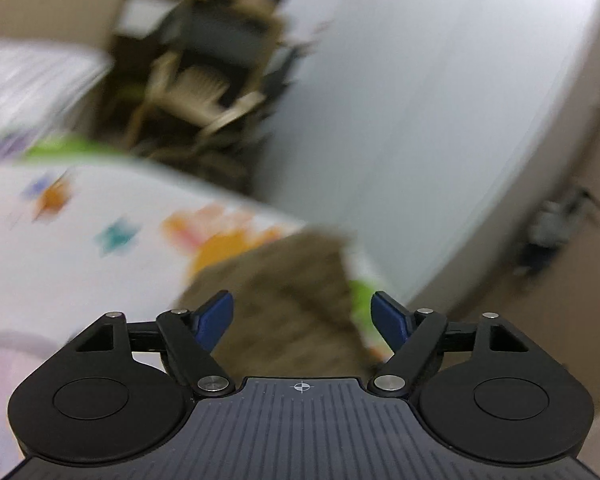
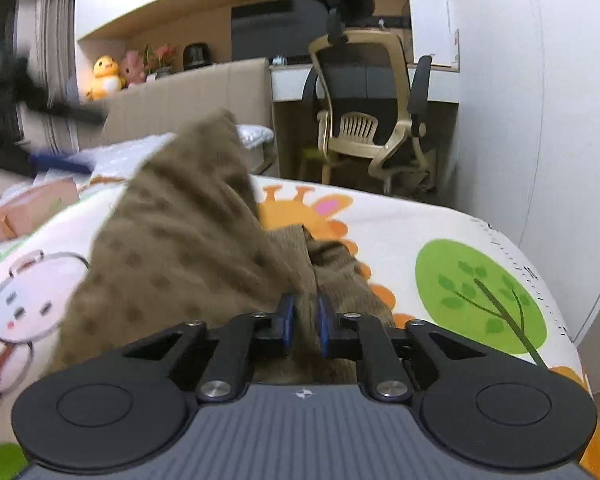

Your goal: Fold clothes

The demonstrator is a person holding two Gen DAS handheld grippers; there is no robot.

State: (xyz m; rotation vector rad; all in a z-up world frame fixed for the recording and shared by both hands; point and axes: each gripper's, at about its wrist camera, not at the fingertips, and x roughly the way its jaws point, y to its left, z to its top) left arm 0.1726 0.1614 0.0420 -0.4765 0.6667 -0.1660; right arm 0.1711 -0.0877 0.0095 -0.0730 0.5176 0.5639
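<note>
Risk first: my right gripper (image 2: pixel 305 312) has its jaws pinched on only a thin fold of the brown knit garment (image 2: pixel 180 248), which is lifted into a peak above the cartoon-print bed sheet (image 2: pixel 440 224); I judge a sharp pull could slip it free. My left gripper (image 1: pixel 302 312) has its jaws wide apart, holding nothing. The left wrist view is motion-blurred and shows only one garment corner; the right wrist view shows the grip clearly.
</note>
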